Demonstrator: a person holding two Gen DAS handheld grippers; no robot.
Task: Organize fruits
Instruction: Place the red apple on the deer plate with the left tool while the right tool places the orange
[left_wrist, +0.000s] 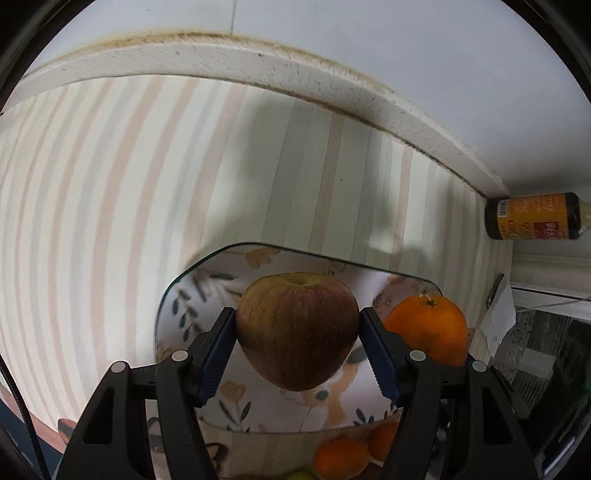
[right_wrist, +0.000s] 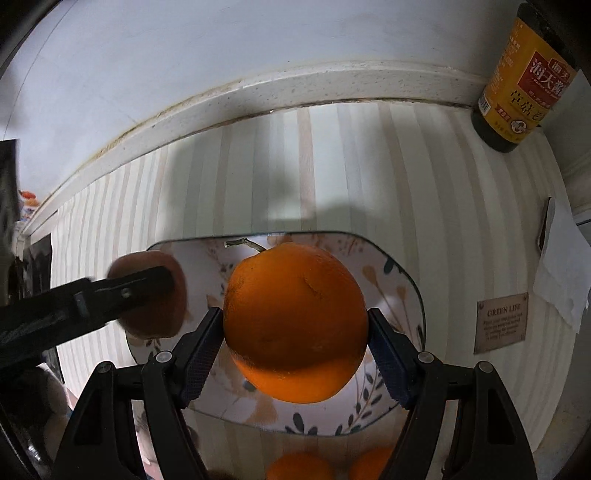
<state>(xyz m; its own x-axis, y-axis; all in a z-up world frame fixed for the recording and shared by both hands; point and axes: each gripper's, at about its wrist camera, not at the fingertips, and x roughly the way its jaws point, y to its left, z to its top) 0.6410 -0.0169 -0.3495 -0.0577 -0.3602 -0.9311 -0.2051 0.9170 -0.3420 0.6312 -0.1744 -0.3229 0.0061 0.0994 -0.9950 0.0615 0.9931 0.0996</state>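
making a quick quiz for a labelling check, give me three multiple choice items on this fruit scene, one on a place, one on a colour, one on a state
1. Where does the dark sauce bottle stand?
A. on the patterned plate
B. at the back of the striped counter by the wall ledge
C. between the left tongs

2. What colour is the fruit in the right tongs?
A. orange
B. green
C. purple

3. What state are the left tongs in?
A. wide open and empty
B. shut on a spoon
C. closed on the apple

Answers: 1 B, the bottle sits against the ledge, off the plate. 2 A, the orange between the pads is bright orange. 3 C, both pads press the apple's sides over the plate.
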